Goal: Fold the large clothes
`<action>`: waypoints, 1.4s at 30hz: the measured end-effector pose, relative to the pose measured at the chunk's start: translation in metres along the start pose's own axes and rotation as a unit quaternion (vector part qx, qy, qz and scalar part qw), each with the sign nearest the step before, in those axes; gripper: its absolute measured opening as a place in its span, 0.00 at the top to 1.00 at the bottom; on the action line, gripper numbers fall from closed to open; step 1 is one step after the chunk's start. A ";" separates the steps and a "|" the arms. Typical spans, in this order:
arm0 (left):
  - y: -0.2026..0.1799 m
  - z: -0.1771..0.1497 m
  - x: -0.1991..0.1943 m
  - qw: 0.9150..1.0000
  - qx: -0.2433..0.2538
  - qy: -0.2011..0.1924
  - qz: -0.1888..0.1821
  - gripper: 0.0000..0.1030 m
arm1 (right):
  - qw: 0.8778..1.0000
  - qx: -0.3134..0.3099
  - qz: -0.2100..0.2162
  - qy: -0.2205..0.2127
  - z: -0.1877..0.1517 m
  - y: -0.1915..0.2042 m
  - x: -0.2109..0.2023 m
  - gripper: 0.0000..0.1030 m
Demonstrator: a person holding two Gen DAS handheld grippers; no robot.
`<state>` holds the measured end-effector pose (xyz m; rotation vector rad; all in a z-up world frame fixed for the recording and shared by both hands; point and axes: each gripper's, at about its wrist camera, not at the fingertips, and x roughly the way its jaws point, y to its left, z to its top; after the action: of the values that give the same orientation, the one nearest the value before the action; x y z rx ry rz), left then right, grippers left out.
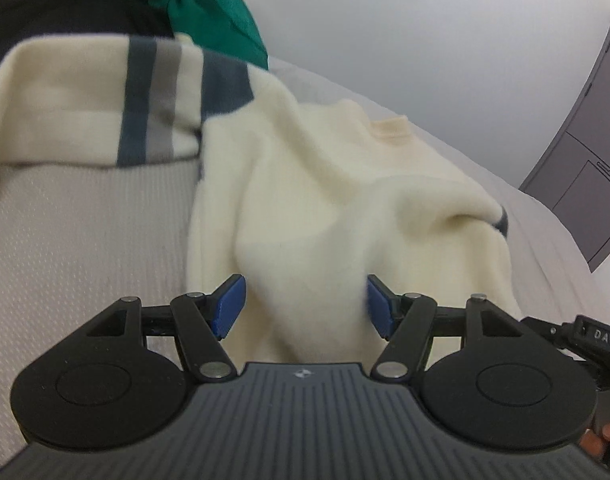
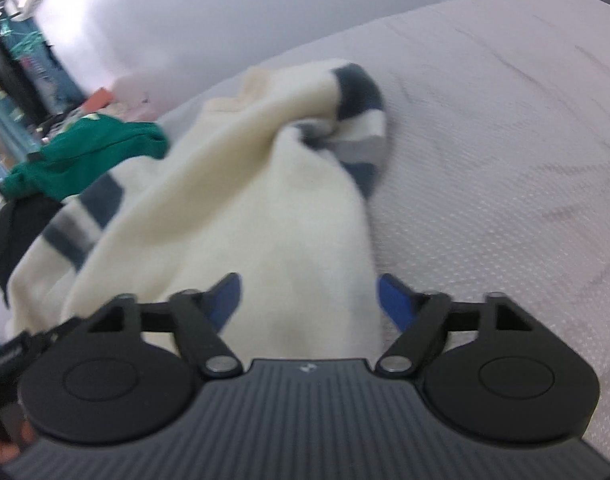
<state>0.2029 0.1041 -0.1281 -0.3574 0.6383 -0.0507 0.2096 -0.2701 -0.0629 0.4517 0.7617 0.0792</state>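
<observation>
A cream knit sweater [image 1: 305, 184] with navy and grey stripes lies rumpled on the bed [image 1: 85, 240]. One striped sleeve [image 1: 153, 100] is spread out to the upper left. My left gripper [image 1: 305, 304] hangs low over the sweater's near part. Its blue pads [image 1: 231, 306] stand wide, with a soft ridge of cream cloth rising between them, not pinched. In the right wrist view the sweater [image 2: 265, 200] runs away from my right gripper [image 2: 309, 300]. That gripper is open too, with cloth lying between its pads. A striped cuff [image 2: 357, 120] is bunched at the far end.
A green garment [image 1: 209, 12] and a black one [image 1: 65, 8] are piled at the bed's far left, also seen as the green heap [image 2: 85, 152]. Bare grey mattress [image 2: 505, 160] stretches to the right. A grey door [image 1: 585, 160] stands in the white wall beyond.
</observation>
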 end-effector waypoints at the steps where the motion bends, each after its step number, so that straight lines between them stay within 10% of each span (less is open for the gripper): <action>1: 0.004 0.000 0.001 1.000 -0.007 0.001 -0.004 0.32 | 1.000 0.001 -0.005 0.002 0.000 -0.001 0.002 0.22; 11: 0.012 0.001 0.003 0.999 -0.034 0.004 -0.021 0.32 | 0.995 0.068 0.023 0.062 -0.011 -0.015 0.037 0.21; 18: 0.014 0.001 0.001 0.998 -0.050 0.004 -0.027 0.32 | 0.997 0.033 0.059 0.042 -0.009 0.000 0.027 0.76; 22: 0.012 0.001 -0.003 0.998 -0.053 -0.006 -0.029 0.32 | 0.996 -0.003 0.087 0.005 -0.007 0.012 0.013 0.85; 28: 0.007 0.001 -0.010 0.996 -0.061 -0.030 -0.062 0.32 | 0.983 -0.027 0.180 0.006 -0.008 0.035 0.013 0.86; 42: -0.024 -0.009 -0.030 0.983 -0.003 -0.070 -0.167 0.37 | 0.961 0.098 0.242 0.087 0.000 0.013 0.041 0.86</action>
<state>0.1748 0.0838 -0.1096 -0.4677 0.4342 -0.3412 0.2403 -0.2493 -0.0840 0.8232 0.8209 0.5090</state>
